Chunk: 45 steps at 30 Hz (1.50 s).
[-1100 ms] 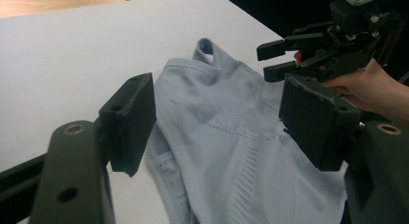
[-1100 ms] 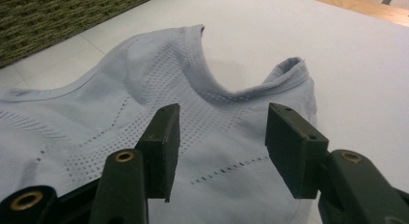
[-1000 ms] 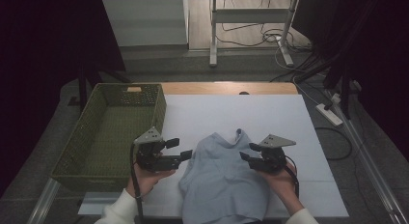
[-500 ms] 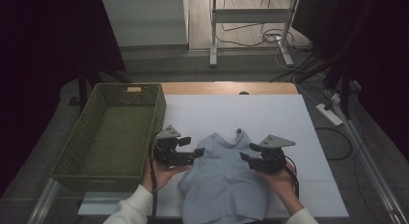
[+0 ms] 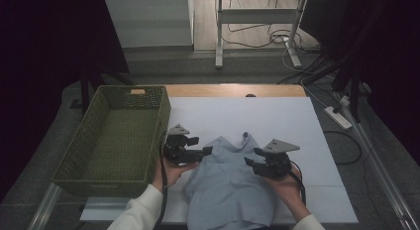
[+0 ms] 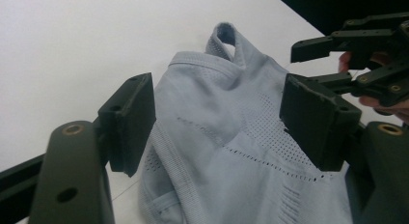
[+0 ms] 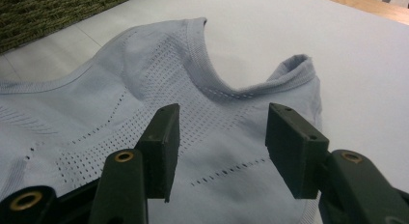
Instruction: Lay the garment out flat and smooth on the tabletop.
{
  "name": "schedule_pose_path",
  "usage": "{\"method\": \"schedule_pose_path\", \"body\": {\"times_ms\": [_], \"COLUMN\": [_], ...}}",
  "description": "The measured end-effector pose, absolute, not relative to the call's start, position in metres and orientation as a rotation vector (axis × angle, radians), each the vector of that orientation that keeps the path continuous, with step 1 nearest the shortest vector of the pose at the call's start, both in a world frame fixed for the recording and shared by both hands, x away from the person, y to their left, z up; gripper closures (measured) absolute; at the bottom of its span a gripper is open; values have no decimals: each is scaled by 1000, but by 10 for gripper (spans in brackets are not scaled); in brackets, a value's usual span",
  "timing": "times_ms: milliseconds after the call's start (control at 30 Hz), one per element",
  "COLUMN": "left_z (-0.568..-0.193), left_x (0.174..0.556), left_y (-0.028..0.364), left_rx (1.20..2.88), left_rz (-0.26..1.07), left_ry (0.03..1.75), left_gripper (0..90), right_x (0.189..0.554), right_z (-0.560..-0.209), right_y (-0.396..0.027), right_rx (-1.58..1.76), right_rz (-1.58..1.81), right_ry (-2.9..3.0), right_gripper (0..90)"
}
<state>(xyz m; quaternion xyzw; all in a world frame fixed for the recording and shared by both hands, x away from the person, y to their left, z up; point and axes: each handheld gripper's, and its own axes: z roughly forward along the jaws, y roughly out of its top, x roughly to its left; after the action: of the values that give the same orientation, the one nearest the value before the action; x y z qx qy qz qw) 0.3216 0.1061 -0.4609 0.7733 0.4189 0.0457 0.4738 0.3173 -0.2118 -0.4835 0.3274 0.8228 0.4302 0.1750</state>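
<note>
Light blue top point(image 5: 233, 183) flat at desk point(image 5: 277, 116) near edge, beside green basket point(image 5: 111, 136); left tool point(image 5: 207, 151) and right tool point(image 5: 249, 157) both open over it, gripping nothing.

White table point(image 5: 297, 121), garment point(image 5: 233, 185), basket point(image 5: 94, 165)

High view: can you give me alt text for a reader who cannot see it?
A pale blue sleeveless top lies on a white table, with the left hand-held gripper and the right hand-held gripper open at its two sides. A green woven basket sits to the left.
</note>
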Motion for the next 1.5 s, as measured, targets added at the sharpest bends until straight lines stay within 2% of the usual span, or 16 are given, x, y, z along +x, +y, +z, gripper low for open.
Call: {"method": "schedule_pose_path", "body": {"times_ms": [500,700,800,967,1033,1100,1267,1333,1400,1500], "left_z": [-463,-465,-466,-467,-467,-467,-470,-471,-471,-472], "left_x": [326,327,328,328,327,328,329,330,330,330], "left_y": [109,110,110,110,111,111,111,111,110,110], "left_rx": [1896,1899,1902,1899,1899,1897,1895,1896,1899,1891], "left_rz": [120,125,117,112,112,109,91,86,82,75], "left_ry": [1024,1029,1032,1033,1032,1031,1036,1036,1034,1031], "left_gripper": [288,288,287,286,287,287,286,286,286,286], "right_x": [329,340,342,338,332,327,323,326,331,337], "right_z": [-488,-503,-509,-516,-514,-511,-509,-509,-508,-508], "right_y": [-155,-147,-146,-142,-140,-139,-141,-143,-145,-144], "right_rx": [784,793,800,724,668,649,650,687,703,741], "right_rz": [1183,1078,1001,960,957,972,1011,1032,1056,1084], "right_ry": [2453,2521,2558,2623,2617,2625,2641,2609,2581,2548], "right_gripper": [445,456,549,826,893,894,873,698,635,482]}}
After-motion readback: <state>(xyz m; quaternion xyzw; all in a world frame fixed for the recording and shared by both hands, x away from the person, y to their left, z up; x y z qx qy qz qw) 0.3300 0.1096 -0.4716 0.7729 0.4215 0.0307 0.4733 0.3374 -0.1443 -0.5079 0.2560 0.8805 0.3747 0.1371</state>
